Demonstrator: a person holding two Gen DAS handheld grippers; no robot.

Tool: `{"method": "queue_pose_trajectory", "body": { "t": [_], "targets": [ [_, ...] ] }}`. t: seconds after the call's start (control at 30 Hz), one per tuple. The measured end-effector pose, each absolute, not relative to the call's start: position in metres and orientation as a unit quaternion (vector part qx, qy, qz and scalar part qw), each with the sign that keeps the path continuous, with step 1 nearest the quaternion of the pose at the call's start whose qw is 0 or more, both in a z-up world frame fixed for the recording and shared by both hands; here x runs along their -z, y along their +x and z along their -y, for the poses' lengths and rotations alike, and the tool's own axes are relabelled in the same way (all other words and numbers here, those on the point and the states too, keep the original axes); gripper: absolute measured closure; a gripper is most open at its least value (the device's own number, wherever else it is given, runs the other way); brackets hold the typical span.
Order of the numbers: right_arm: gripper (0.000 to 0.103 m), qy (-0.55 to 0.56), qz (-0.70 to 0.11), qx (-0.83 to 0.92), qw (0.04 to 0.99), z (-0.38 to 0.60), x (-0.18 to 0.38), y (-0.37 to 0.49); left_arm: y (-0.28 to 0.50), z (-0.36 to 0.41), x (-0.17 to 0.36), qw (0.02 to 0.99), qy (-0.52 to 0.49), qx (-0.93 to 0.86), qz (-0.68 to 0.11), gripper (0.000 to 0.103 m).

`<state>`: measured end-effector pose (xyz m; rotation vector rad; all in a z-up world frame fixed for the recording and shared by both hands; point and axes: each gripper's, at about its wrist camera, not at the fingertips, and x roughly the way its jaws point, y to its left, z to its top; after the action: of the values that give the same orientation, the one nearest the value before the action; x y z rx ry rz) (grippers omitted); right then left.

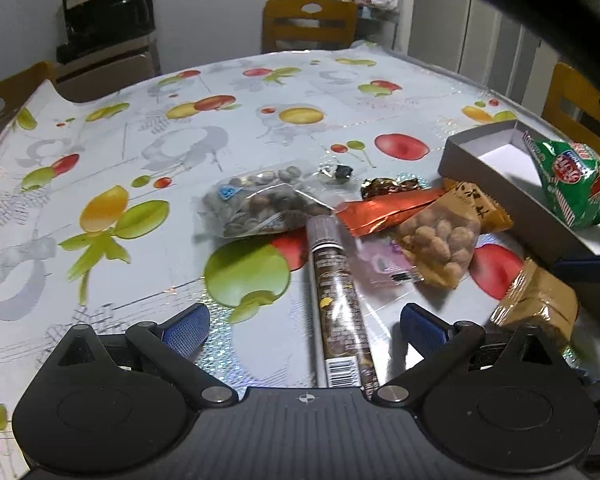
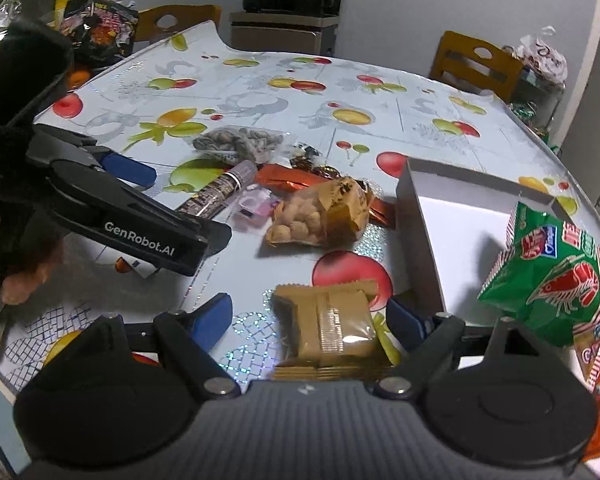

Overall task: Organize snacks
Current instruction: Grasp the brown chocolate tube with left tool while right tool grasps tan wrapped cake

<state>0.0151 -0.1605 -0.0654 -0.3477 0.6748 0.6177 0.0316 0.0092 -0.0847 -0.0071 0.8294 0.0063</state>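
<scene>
Right wrist view shows the right gripper (image 2: 306, 322) wide open around the gold cookie pack (image 2: 326, 326), just beside the box (image 2: 422, 216). It should squeeze gently, then lift it in.

Left gripper (image 1: 305, 326): black body, blue ribbed pads (image 1: 186, 330), silver pivot screws, ridged grey base with a crosshair mark; seen from the right gripper (image 2: 308, 322), alike in build, it reads "GenRobot.AI" in white, beside a black fuzzy sleeve (image 2: 24, 64).
</scene>
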Motion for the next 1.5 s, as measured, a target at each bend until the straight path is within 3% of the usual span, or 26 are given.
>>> {"method": "queue_pose_trajectory", "body": {
  "t": [0.13, 0.53, 0.63, 0.77, 0.93, 1.27, 1.5],
  "targets": [
    [0.026, -0.165, -0.333, -0.297, 0.88, 0.158, 0.07, 0.019, 0.034, -0.008, 0.087, 0.918, -0.008, -0.003, -0.397, 0.001],
    [0.032, -0.137, -0.342, -0.299, 0.88, 0.161, 0.074, 0.022, 0.034, -0.007, 0.089, 0.926, -0.008, 0.0, -0.377, 0.008],
    [0.037, -0.138, -0.338, -0.294, 0.883, 0.161, 0.075, 0.021, 0.032, -0.005, 0.089, 0.928, 0.002, 0.001, -0.373, 0.013],
    [0.059, -0.138, -0.331, -0.297, 0.885, 0.162, 0.074, 0.02, 0.029, -0.004, 0.088, 0.931, 0.004, 0.005, -0.365, 0.023],
    [0.059, -0.144, -0.324, -0.297, 0.886, 0.161, 0.074, 0.017, 0.028, -0.005, 0.087, 0.932, 0.004, 0.005, -0.362, 0.029],
    [0.061, -0.145, -0.32, -0.304, 0.885, 0.16, 0.074, 0.012, 0.025, -0.006, 0.084, 0.936, 0.001, 0.015, -0.351, 0.076],
    [0.061, -0.142, -0.316, -0.309, 0.886, 0.162, 0.072, 0.008, 0.022, -0.009, 0.084, 0.939, 0.004, 0.006, -0.345, 0.077]
  ]
}}
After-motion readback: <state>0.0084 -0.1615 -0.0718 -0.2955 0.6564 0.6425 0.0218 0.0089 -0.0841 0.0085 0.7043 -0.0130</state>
